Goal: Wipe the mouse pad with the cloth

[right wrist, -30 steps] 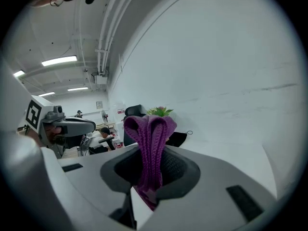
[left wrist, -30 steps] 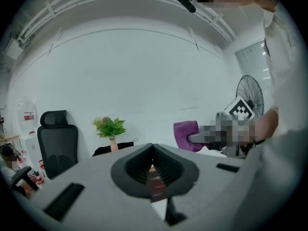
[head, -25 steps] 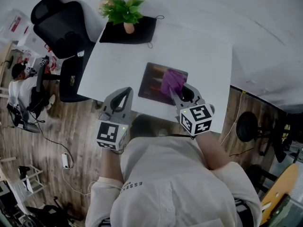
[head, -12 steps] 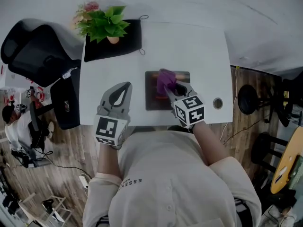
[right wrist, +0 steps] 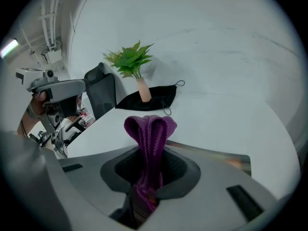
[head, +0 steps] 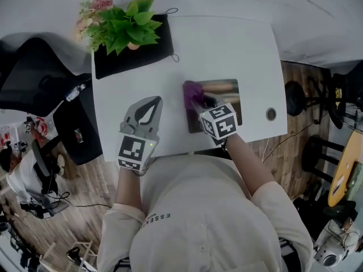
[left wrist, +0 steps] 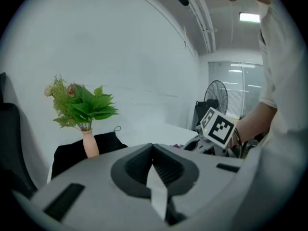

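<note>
Holding a purple cloth (head: pixel 193 90), the right gripper (head: pixel 202 102) sits just right of centre in the head view, its jaws clamped on the fabric. The right gripper view confirms this: the cloth runs down between the two jaws and bunches into a rounded fold beyond their tips. The cloth lies over the left edge of the mouse pad (head: pixel 228 93), a dark rectangular pad on the right half of the white table (head: pixel 227 44), close to the table's near edge. Whether the cloth presses on the pad surface cannot be told from these views. The left gripper (head: pixel 149 109) is left of centre in the head view, over the table's near-left area and well apart from the pad. Its jaws are together with nothing between them, as the left gripper view shows. Contact between this gripper and the table cannot be confirmed. At the upper left of the head view a potted plant (head: pixel 122 27) with green leaves stands on a black mat (head: pixel 136 58) at the table's far-left corner. A round grommet (head: pixel 271 114) is set in the table near its right edge, just right of the pad. A black office chair (head: pixel 34 67) stands beside the table at the left of the frame. The person's light sleeves and torso fill the lower middle.
</note>
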The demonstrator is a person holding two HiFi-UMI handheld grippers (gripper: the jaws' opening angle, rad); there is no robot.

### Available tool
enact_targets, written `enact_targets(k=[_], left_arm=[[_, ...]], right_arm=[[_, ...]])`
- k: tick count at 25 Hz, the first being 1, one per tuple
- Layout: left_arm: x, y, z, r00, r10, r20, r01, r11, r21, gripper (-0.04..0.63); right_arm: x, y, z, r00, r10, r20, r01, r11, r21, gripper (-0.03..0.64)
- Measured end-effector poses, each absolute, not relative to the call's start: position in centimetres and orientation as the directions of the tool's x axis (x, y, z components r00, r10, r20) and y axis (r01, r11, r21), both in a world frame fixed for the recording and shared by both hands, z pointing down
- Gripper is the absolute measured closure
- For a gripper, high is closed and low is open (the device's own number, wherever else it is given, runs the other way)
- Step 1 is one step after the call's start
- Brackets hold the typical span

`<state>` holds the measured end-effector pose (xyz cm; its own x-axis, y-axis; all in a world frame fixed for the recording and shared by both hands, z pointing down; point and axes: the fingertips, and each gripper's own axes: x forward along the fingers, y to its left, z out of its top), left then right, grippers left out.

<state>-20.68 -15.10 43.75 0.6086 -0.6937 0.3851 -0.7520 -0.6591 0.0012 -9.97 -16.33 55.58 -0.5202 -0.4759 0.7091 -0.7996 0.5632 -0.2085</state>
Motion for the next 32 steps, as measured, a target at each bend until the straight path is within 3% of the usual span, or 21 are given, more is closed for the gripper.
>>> enact_targets(k=[5,13,32], left_arm=[[-21.5,-15.6,44.9,0.633,-0.66,0.405,-0.736,-0.675,0.053,0.594],[-21.8,-16.1,45.8,0.626,-0.651,0.429,-0.742,-0.666,0.072,0.594],[-14.3,-15.5,45.5,0.572,-0.679,0.46,-0.782,-0.621,0.056,0.594]], right_arm=[[-12.2,-16.1,57.9,-0.526,-0.379,0.762,-0.759,0.614,-0.218,0.526],[-12.3,-17.2,59.6,-0.519,-0.341,0.784,-0.762,0.601,-0.242,0.525],[-4.1,-18.0,59.9,-0.556,-0.31,0.771,-0.751,0.586,-0.306,0.52]])
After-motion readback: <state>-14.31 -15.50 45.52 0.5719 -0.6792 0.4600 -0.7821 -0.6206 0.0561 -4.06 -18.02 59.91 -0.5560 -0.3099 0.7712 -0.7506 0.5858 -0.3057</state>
